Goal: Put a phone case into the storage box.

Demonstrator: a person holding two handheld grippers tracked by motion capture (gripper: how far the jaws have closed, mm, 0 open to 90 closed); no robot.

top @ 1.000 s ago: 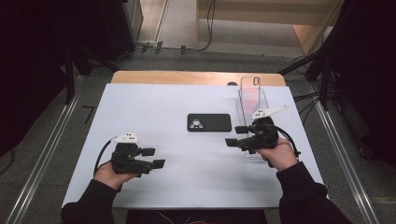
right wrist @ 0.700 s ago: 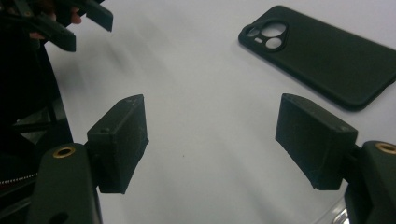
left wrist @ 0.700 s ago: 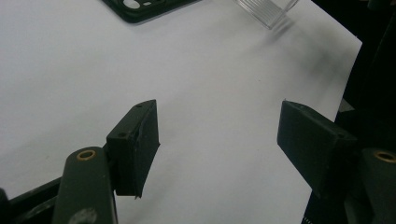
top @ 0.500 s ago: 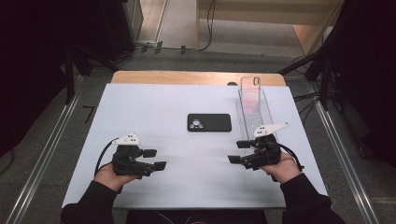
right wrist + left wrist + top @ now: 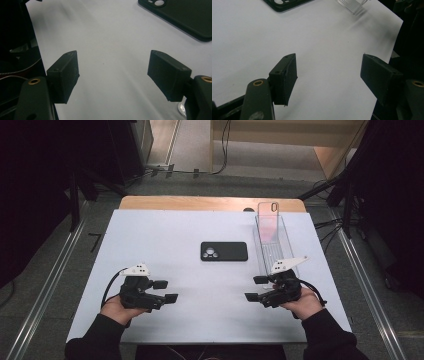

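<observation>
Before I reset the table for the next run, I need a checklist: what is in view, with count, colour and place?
phone: one, black, lying camera side up at the middle of the sheet.
clear tray: one, see-through, long and narrow, right of the phone.
clear phone case: one, see-through with a pinkish tint, propped at the tray's far end.
sheet: one, white, covering the table.
table: one, wood edge showing at the far side.
left gripper: one, black, jaws open, near left of the sheet.
right gripper: one, black, jaws open, near right, by the tray's near end.
</observation>
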